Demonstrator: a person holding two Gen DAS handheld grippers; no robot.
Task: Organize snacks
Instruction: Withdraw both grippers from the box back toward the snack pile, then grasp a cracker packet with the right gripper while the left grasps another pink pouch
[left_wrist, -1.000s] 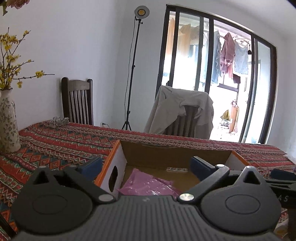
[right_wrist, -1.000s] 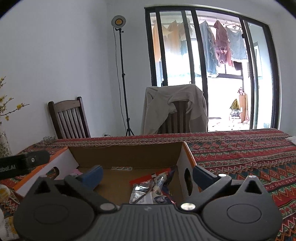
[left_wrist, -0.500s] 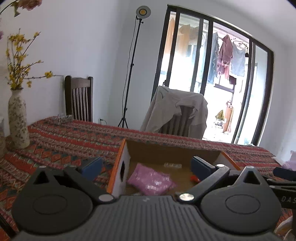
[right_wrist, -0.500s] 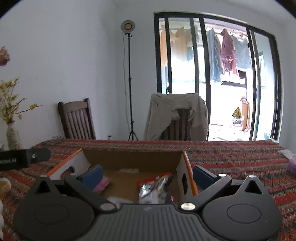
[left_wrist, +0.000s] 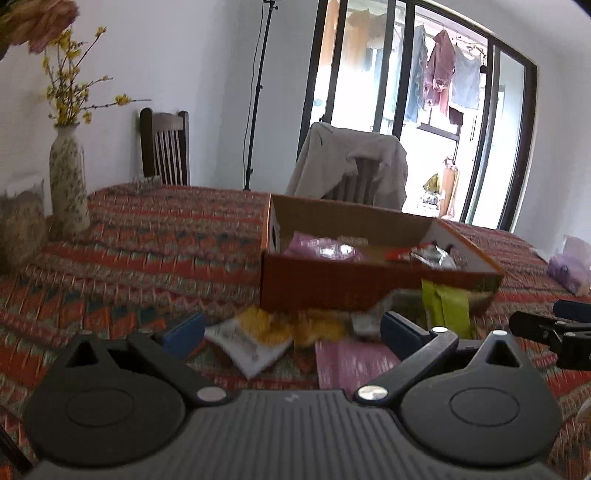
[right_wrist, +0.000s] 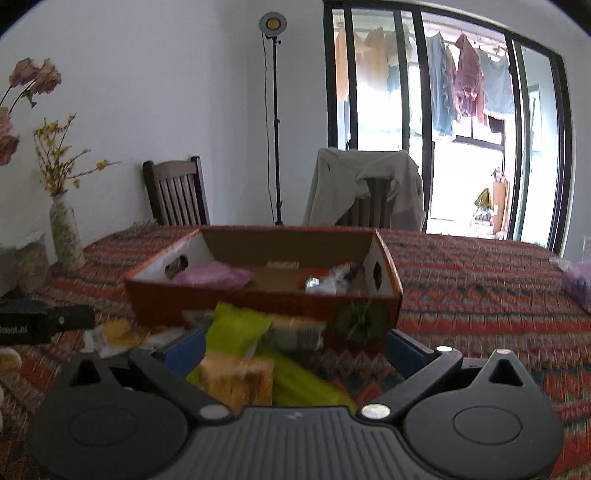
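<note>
I see both my left tool (left_wrist: 291, 332) and right tool (right_wrist: 295, 347) spread apart, loose snack packets (right_wrist: 236, 332) between their fingers, the box (right_wrist: 258, 299) just beyond.

Cardboard box (right_wrist: 258, 302) mid-table on patterned tablecloth (right_wrist: 480, 295); snack packets (right_wrist: 236, 332) piled on its near side, more inside. Vase (right_wrist: 66, 240) far left. Two chairs (right_wrist: 177, 195) behind table.
</note>
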